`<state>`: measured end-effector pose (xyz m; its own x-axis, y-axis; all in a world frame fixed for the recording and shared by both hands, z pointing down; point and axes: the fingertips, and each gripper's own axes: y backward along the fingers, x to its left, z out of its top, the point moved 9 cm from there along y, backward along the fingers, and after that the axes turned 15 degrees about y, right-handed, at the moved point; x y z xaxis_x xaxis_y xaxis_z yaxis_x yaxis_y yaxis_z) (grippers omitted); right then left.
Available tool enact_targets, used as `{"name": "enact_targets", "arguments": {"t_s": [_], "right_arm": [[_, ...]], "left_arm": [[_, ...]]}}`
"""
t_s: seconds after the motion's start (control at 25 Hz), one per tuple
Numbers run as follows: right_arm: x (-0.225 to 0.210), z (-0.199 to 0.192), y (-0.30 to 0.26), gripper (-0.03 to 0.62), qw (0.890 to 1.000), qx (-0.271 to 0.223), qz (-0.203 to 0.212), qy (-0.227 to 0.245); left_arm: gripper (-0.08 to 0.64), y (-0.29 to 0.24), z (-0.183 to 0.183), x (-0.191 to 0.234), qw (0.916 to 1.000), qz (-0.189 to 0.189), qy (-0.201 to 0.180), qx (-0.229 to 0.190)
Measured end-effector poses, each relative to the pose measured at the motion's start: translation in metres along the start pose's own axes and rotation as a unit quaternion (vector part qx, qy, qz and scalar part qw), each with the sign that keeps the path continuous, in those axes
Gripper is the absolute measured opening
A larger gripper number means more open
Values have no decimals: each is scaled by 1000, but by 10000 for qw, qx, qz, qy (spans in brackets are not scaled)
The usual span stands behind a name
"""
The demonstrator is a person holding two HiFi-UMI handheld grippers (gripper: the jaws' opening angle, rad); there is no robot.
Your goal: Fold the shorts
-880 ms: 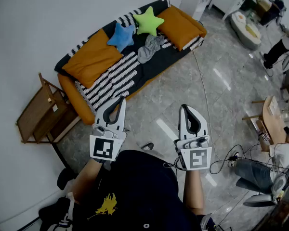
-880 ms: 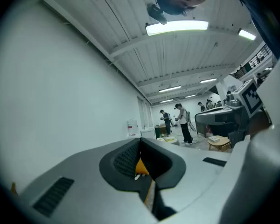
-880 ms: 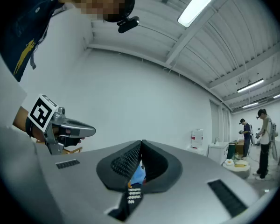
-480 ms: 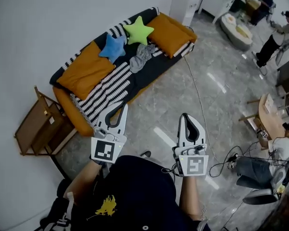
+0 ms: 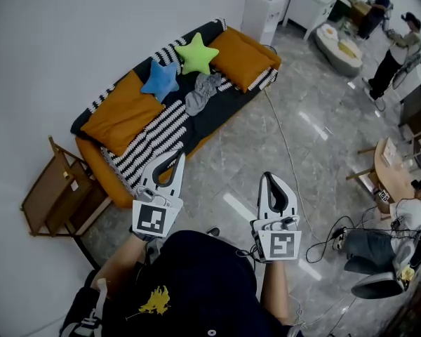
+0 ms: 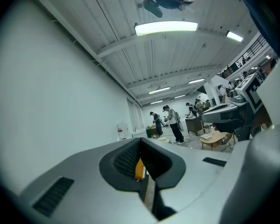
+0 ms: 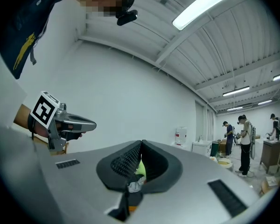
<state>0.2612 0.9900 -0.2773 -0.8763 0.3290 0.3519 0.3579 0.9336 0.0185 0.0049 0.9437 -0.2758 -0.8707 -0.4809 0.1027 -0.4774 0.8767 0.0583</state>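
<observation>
Person is standing, holding both grippers level ahead. Left gripper (image 5: 175, 157): jaws are pressing together, nothing between them. Right gripper (image 5: 269, 178): jaws likewise clenched, empty. Grey shorts (image 5: 200, 92) are lying crumpled on the striped sofa (image 5: 154, 132), at 12 o'clock from the grippers and well apart, at 6 o'clock of the green star (image 5: 196, 53).

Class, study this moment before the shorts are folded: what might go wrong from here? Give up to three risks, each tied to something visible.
The grey shorts lie crumpled on the sofa beside a green star cushion and a blue star cushion; a gripper may snag a cushion with the cloth.
A cable runs across the floor from the sofa's end: possibly a trip hazard.
The left gripper and right gripper are both shut; they must open before grasping.
</observation>
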Motion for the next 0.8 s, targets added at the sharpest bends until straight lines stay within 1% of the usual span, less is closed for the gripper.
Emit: {"name": "enact_targets", "arguments": {"t_s": [0.04,0.12,0.2,0.28,0.48,0.64,0.68,0.8], "right_arm": [[0,0,-1,15,10000,15,23,47],[-1,-1,-1,15,10000,-19,-44,-25],[-3,0,1,15,9999,-60,-122,-78],[-3,2,-1,16,9999,-94,-97,-19],[-2,3,-4,36,9999,-134,-56,35],[-4,3,-7,85,9999,-108,-13,47],[-4,2,-7,92,9999,-97,-20,55],[-6,1,-7,106,10000,-52,-25,16]], "left_arm": [[14,-1,0,1,10000,-21,-47,-1],[14,-2,-1,1,9999,-58,-92,-34],[14,-4,-2,-1,9999,-84,-39,-60],[14,-6,0,-1,10000,-82,2,-55],[15,-5,1,-1,9999,-38,-94,-1],[17,-4,2,0,9998,-18,-208,47],[22,-5,1,0,9997,-33,-246,68],[85,-6,-2,-2,9985,-163,-479,220]]}}
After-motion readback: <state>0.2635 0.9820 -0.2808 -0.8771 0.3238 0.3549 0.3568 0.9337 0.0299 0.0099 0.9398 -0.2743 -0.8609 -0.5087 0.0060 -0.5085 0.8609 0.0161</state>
